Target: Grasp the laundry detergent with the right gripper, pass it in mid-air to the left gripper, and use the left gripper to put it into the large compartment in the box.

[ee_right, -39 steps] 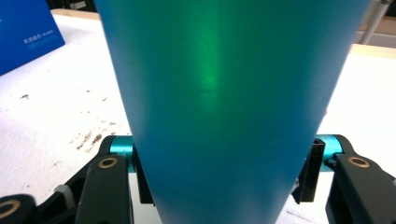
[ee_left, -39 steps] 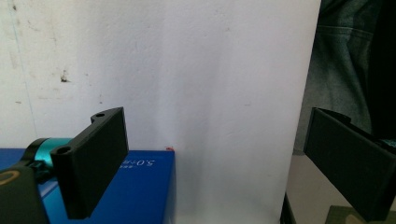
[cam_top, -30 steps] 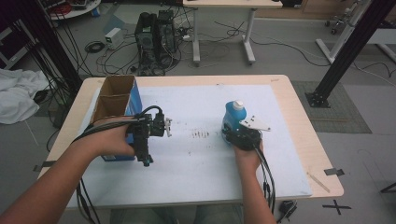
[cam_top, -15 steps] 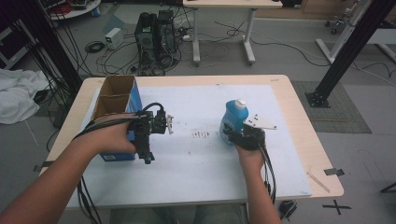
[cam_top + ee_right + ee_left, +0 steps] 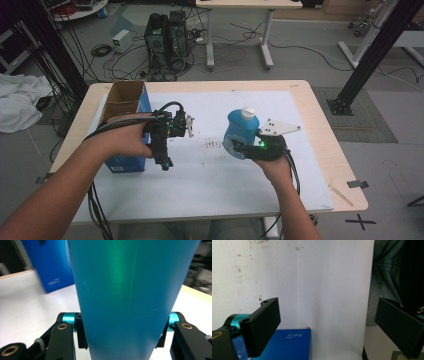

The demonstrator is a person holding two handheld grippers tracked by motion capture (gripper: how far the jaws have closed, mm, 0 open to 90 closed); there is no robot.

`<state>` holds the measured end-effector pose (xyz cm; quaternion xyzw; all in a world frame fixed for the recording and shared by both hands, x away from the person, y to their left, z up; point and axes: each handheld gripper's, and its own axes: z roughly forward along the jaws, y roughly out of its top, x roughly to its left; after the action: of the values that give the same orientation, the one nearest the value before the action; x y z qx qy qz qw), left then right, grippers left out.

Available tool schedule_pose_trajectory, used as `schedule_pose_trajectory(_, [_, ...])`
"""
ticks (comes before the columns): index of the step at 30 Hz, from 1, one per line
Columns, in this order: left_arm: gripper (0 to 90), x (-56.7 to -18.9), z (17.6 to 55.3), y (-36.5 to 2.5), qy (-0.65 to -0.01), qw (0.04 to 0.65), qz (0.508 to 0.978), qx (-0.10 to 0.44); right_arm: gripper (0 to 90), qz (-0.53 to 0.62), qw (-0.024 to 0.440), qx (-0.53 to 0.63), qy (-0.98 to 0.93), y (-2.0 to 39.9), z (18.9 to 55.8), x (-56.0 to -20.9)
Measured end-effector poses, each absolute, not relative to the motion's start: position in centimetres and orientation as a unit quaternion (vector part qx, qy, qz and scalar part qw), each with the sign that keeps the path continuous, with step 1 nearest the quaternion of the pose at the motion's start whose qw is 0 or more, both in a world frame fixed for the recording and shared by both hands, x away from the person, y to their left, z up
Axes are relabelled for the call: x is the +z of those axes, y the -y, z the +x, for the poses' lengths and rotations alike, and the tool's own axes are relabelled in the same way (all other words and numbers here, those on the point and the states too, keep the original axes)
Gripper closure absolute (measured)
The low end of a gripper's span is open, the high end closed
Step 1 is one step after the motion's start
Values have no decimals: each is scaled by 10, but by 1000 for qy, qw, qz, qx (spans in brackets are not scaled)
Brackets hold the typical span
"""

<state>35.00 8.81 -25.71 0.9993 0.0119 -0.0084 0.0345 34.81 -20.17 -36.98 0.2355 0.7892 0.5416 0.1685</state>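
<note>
Bottle (image 5: 240, 134), teal plastic with a white cap, high view: sits at about 3 o'clock from the table's centre, over the white sheet (image 5: 210, 190), tilted, its lower body clamped in the right gripper (image 5: 243, 147); whether its base touches the sheet cannot be told. Judged rigid-walled, smooth and likely slippery, moderate weight if filled; best taken low on the broad body, as it is now. Left gripper (image 5: 189, 125) is at 9 o'clock, held beside an open-topped blue box (image 5: 125, 107), jaws pointing toward 3 o'clock, nothing between them.

Left gripper view: the left gripper's (image 5: 329, 325) two black jaws stand wide apart, empty, over the white sheet (image 5: 312, 277); a corner of the blue box (image 5: 287, 345) lies at 7 o'clock, dark clothing at 2 o'clock.

Right gripper view: the bottle's (image 5: 125, 295) teal wall spans the centre; the right gripper (image 5: 122, 332) presses it from both sides, pads (image 5: 81, 333) flat against the plastic, jaws set at the bottle's full width. Blue box (image 5: 52, 265) stands at 11 o'clock, well apart. Grip looks square, though a glossy wall may slide if tilted further.
</note>
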Motion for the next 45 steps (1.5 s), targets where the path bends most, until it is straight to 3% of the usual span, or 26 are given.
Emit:
schedule_pose_trajectory(18, [64, -248, 347, -68, 9, 42, 999, -9, 447, 95, 57, 547, -830, 161, 336, -379])
schedule_pose_trajectory(39, [64, -249, 340, -48, 25, 31, 999, -10, 447, 28, 16, 542, -840, 100, 333, -387])
schedule_pose_trajectory(45, [64, -250, 337, -45, 20, 31, 999, -15, 447, 8, 29, 545, -838, 91, 336, -389])
